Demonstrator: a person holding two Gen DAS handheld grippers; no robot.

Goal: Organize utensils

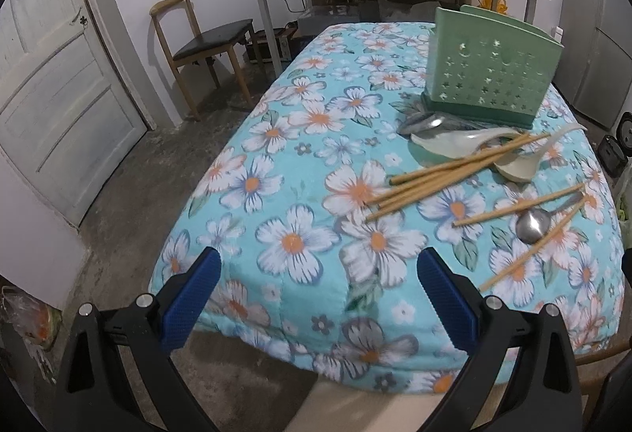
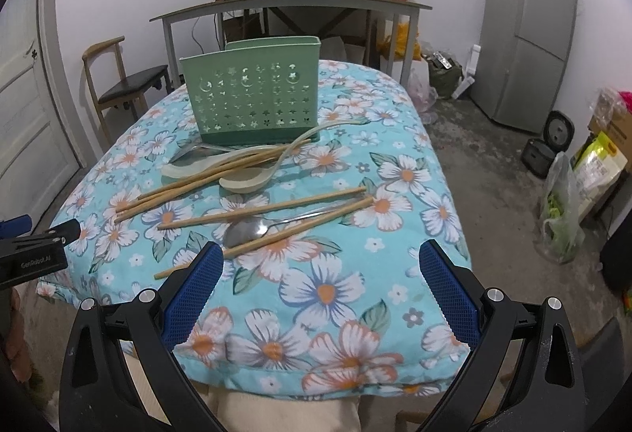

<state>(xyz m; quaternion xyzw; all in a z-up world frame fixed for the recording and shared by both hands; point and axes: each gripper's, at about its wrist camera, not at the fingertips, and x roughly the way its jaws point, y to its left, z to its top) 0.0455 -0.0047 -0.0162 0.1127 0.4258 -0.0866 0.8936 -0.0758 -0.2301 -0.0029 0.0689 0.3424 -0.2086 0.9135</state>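
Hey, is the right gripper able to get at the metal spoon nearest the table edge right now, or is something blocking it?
Probably yes. The right gripper is open and empty, with only bare cloth before the metal spoon. A chopstick lies against the bowl, so the two may get pinched together.

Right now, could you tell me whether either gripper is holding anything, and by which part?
Nothing is held. The left gripper and right gripper are both open above the near table edge.
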